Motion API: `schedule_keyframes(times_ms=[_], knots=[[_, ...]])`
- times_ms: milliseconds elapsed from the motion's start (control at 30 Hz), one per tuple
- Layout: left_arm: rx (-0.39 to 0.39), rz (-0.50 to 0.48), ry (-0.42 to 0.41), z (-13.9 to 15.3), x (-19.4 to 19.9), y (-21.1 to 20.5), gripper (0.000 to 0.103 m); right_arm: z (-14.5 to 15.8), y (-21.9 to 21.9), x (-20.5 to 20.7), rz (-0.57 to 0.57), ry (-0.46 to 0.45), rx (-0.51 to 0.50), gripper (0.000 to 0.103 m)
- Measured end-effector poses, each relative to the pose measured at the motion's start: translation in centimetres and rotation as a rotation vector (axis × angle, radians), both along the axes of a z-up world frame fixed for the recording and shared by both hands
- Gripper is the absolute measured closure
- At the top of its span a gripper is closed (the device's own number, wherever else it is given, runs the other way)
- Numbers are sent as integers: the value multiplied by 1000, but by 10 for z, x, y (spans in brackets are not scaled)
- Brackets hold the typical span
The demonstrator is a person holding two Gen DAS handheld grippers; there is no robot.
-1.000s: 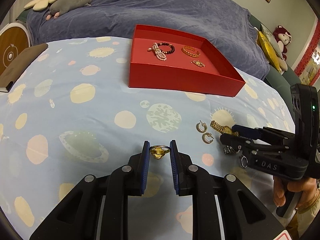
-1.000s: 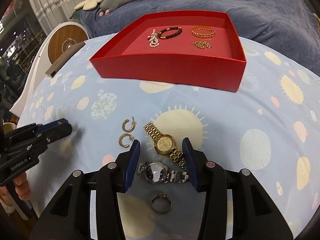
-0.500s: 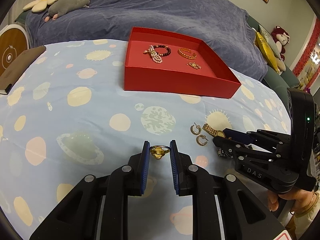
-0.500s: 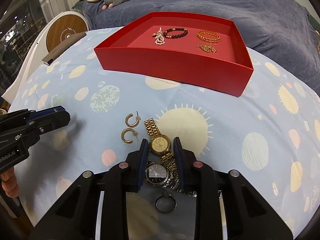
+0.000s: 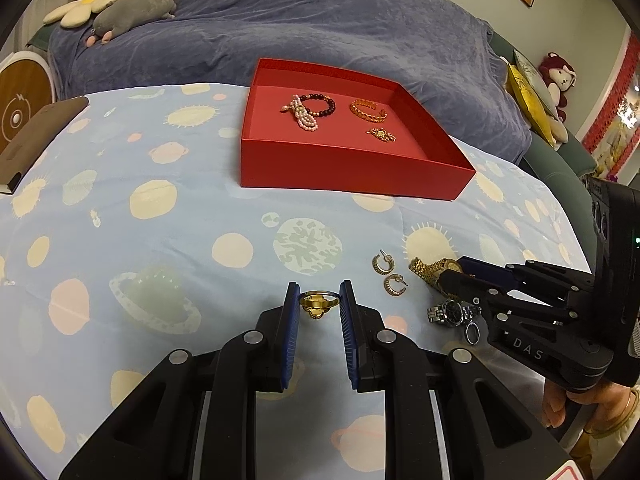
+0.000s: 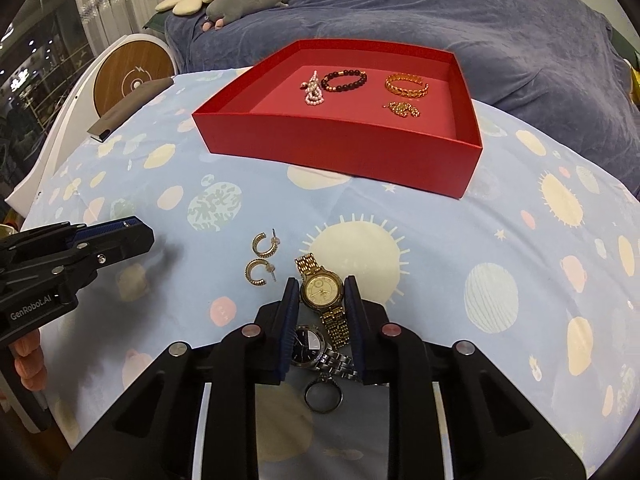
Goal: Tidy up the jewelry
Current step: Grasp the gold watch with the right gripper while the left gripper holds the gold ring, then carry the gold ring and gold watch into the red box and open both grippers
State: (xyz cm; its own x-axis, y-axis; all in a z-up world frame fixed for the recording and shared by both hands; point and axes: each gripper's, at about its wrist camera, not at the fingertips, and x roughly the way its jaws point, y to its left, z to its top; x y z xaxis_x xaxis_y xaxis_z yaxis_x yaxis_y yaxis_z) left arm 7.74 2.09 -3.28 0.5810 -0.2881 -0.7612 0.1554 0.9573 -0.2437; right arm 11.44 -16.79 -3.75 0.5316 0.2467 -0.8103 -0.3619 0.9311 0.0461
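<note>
My left gripper (image 5: 319, 294) is shut on a gold ring (image 5: 319, 304), held just above the spotted blue cloth. My right gripper (image 6: 322, 282) is shut on the face of a gold watch (image 6: 322, 294), its pads pressed to both sides. Under it lie a silver watch (image 6: 308, 346) and a silver ring (image 6: 323, 396). Two gold hoop earrings (image 6: 264, 244) lie just left of the gold watch. The red box (image 5: 352, 176) stands farther back and holds a pearl bracelet (image 5: 304, 114), a dark bead bracelet (image 5: 320, 106), a gold bangle (image 5: 368, 110) and a small gold piece (image 5: 382, 135).
A brown notebook (image 5: 40, 140) lies at the cloth's far left edge beside a round wooden disc (image 5: 20, 108). A dark blue bedspread (image 5: 320, 32) with plush toys (image 5: 132, 8) rises behind the box. A person's hand (image 5: 568, 404) grips the right tool.
The right gripper's jaws, open around the gold watch a second ago, have shut on its face. The left gripper still holds the gold ring in the same spot.
</note>
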Motion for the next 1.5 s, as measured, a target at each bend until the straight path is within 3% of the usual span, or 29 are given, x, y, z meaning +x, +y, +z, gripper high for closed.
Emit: schedule_keyframes(times_ms=[333,567,900,1200,1500], knots=[[-21,2,-40,18,4,-8,86,41,-11,-6,-30,-76,68,81],[-23,3,-98,47,14,-14,86,70,-19,0,-61,-128,116,81],[16,-16,-199,94,83,-19,86,111,-17,54,-80,-193,158,81],[22,-13,-147,63,151,-30,86,75,-20,126,-144,-120,190,81],[36,4,-72,20,182,-28,85,28,-25,150,-175,-48,149,80]])
